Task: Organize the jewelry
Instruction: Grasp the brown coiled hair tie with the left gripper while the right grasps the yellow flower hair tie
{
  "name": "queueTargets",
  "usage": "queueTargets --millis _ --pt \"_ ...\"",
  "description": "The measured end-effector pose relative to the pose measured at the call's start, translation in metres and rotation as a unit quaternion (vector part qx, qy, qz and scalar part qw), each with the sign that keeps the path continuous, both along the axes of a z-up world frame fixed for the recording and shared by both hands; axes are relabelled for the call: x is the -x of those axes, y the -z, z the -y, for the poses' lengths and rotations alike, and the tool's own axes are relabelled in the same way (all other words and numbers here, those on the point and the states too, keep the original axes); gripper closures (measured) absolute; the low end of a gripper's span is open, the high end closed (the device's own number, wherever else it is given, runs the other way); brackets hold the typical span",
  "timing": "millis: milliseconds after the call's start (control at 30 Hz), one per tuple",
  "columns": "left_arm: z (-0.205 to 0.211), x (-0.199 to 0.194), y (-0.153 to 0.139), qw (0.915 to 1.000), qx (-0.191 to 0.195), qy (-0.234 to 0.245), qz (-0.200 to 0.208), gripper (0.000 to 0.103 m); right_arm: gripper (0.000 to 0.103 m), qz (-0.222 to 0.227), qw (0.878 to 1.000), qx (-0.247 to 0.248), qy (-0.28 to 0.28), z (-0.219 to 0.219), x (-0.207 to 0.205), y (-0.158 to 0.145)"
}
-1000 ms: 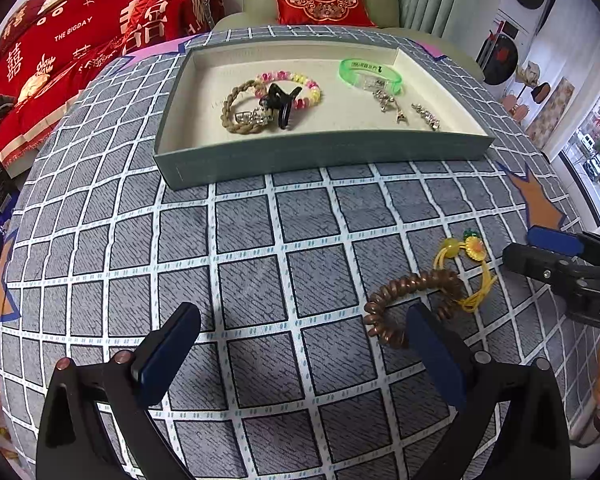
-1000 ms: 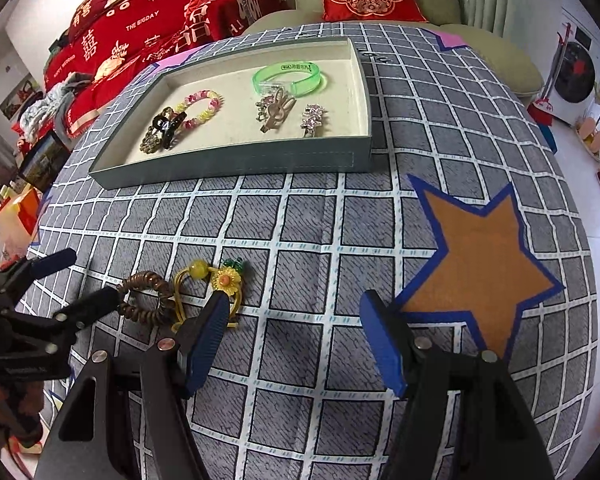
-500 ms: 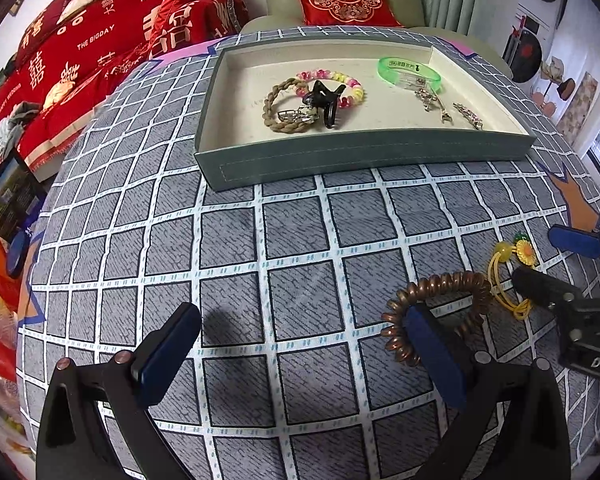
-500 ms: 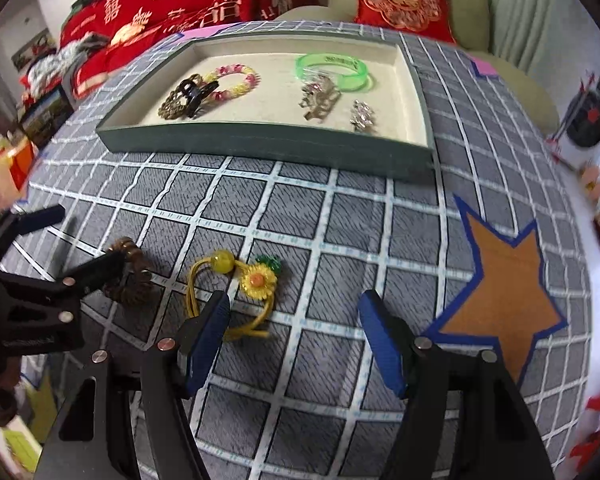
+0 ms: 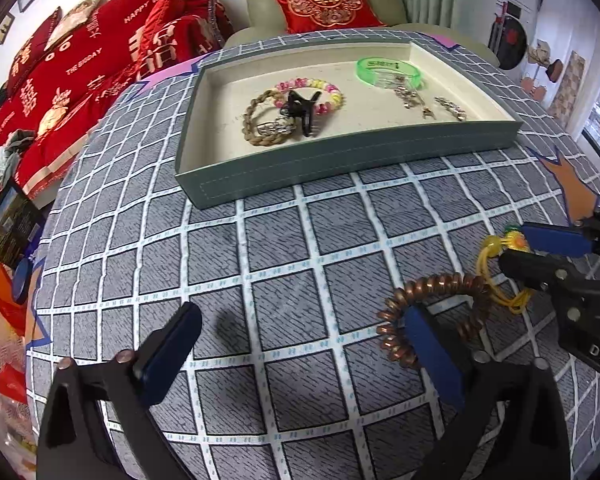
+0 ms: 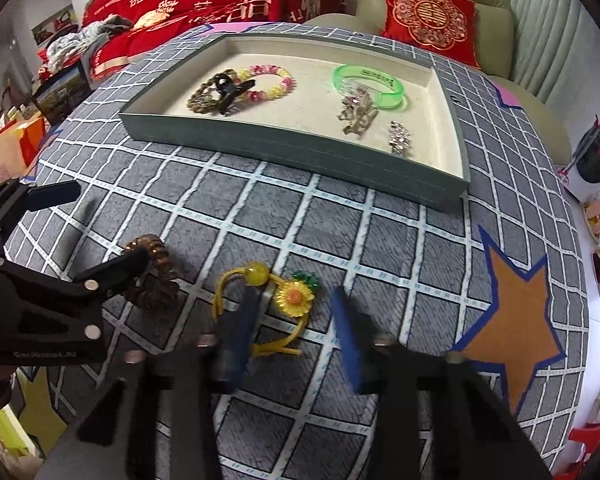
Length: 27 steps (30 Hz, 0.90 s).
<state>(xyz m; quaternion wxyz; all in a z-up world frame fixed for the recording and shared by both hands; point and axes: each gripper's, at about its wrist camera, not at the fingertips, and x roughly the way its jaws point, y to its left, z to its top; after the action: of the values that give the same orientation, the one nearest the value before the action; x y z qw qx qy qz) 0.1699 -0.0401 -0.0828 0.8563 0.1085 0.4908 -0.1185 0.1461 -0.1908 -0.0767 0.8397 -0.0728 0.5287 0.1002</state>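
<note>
We have two loose pieces left on the grey grid-patterned tablecloth (image 6: pixel 340 240) covering the table, both short of the grey-green rectangular tray with the cream lining (image 6: pixel 284 148), which sits well ahead of both tools and already holds the sorted pieces.

The right hand-held gripper (image 6: pixel 296 332) has its jaws straddling the yellow elastic hair tie with the sunflower charm (image 6: pixel 284 300). They have just been closing, and the tie sits between them, but the pads are not yet pressing on it in the right wrist view: the left pad overlaps the cord and the right pad stands clear of the flower. We judge the straddle is set up to pinch cord and charm together, so nothing dangles on the lift.

The left hand-held gripper (image 5: pixel 300 348) is wide open, low over the cloth. The brown coiled spiral hair tie (image 5: pixel 432 312) lies at its right finger, which sits over the coil's near side, so the ring is not between the pads. We read this as a pre-grasp pose.

Both ties lie just beside each other, near touching, so the two tools crowd; snagging the neighbour is the risk.
</note>
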Motion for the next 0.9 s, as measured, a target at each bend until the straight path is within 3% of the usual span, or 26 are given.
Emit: queueTargets --millis 100,333,567,700,900 --pt "0.005 0.003 -0.002 0.9999 -0.001 0.015 0.001 0.011 0.083 0.000 1.000 0.000 -0.004 -0.002 0.002 -0.001" --pt "0.011 0.008 -0.006 0.9990 0.020 0.038 -0.010 0.040 0.083 -0.005 1.000 0.005 0.001 -0.001 0.002 -0.001" --pt "0.018 0.012 -0.007 0.9979 0.032 0.054 -0.016 0.058 0.083 -0.003 1.000 -0.019 0.018 0.012 0.006 -0.009" --pt "0.021 0.015 -0.008 0.9967 0.036 0.069 -0.021 0.079 0.083 -0.003 0.999 -0.029 0.028 0.019 0.005 -0.012" --pt "0.020 0.020 -0.011 0.9953 0.056 0.076 -0.025 0.081 0.083 -0.003 0.999 -0.036 0.036 0.025 0.007 -0.012"
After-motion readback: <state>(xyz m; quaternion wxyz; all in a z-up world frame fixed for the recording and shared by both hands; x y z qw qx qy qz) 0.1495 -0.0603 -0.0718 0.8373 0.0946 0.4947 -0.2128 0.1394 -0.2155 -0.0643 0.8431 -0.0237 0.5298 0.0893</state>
